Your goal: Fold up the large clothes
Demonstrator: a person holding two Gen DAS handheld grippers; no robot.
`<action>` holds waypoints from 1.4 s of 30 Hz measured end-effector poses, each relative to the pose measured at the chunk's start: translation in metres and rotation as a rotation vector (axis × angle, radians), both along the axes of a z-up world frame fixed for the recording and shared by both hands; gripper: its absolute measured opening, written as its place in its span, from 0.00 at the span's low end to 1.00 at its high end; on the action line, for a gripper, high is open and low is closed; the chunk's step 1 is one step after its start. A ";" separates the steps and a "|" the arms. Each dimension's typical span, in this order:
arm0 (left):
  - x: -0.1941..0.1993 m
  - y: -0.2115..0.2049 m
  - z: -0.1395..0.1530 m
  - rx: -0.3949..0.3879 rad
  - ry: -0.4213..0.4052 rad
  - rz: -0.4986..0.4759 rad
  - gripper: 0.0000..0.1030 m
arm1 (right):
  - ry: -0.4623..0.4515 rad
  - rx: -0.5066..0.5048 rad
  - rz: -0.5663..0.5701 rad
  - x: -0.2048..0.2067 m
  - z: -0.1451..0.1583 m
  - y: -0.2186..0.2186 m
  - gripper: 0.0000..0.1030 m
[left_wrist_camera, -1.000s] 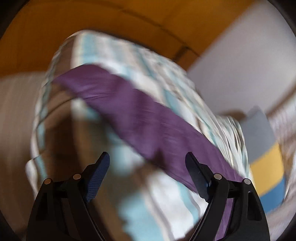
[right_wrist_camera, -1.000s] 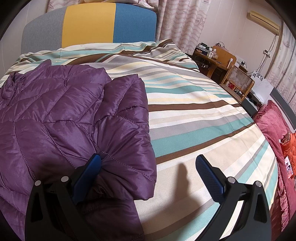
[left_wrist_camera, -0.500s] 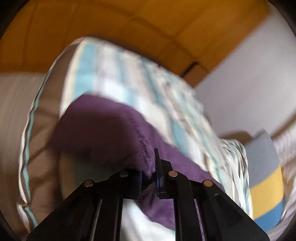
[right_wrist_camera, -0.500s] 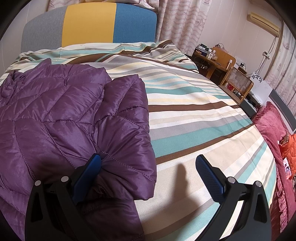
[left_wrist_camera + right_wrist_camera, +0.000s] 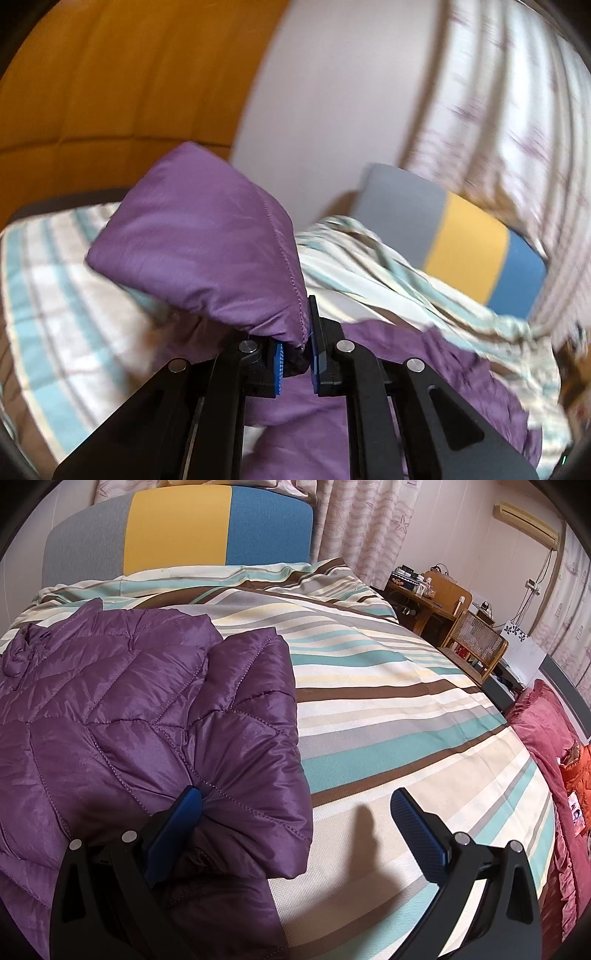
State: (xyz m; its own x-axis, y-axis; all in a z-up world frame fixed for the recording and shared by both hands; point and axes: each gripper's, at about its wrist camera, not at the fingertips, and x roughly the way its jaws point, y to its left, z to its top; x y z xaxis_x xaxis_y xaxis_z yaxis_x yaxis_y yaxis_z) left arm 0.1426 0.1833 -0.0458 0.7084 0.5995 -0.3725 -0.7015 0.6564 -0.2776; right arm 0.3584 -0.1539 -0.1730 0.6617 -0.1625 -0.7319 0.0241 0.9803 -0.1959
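On the left side of the bed (image 5: 388,701), the left gripper (image 5: 297,363) has its jaws clamped on a stitched edge of the purple jacket (image 5: 207,251). That pinched part stands lifted off the striped bedcover (image 5: 48,295), puffed up above the blue pads (image 5: 279,363), while more of the same jacket lies lower down to the right of the jaws. Behind it are an orange wall panel (image 5: 110,74) and, further right, a headboard (image 5: 465,243) in grey, yellow and blue, with a blurred curtain (image 5: 517,110) beyond.

Seen from the right wrist, the jacket (image 5: 129,720) is spread across the left half of the bedcover (image 5: 388,701), its quilted body flat and 1 sleeve folded over on top, ending near the middle of the bed. The right gripper (image 5: 295,812) hangs over that sleeve end with its jaws wide apart: the left pad (image 5: 177,834) touches the jacket's fabric, the right pad (image 5: 421,830) is over bare bedcover, and nothing is pinched between them. To the right of the bed are a wooden desk (image 5: 436,594) with small things on it, a chair (image 5: 476,642), and a red cushion (image 5: 543,731) at the far right edge.
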 end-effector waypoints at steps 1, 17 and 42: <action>0.008 -0.009 0.000 0.019 0.010 -0.029 0.10 | 0.000 0.000 0.000 0.000 0.000 -0.001 0.98; 0.131 -0.149 -0.040 0.199 0.254 -0.458 0.10 | 0.001 0.005 0.001 0.000 0.000 -0.001 0.98; 0.112 -0.169 -0.058 0.083 0.303 -0.720 0.86 | 0.029 0.103 0.013 0.003 0.002 -0.015 0.98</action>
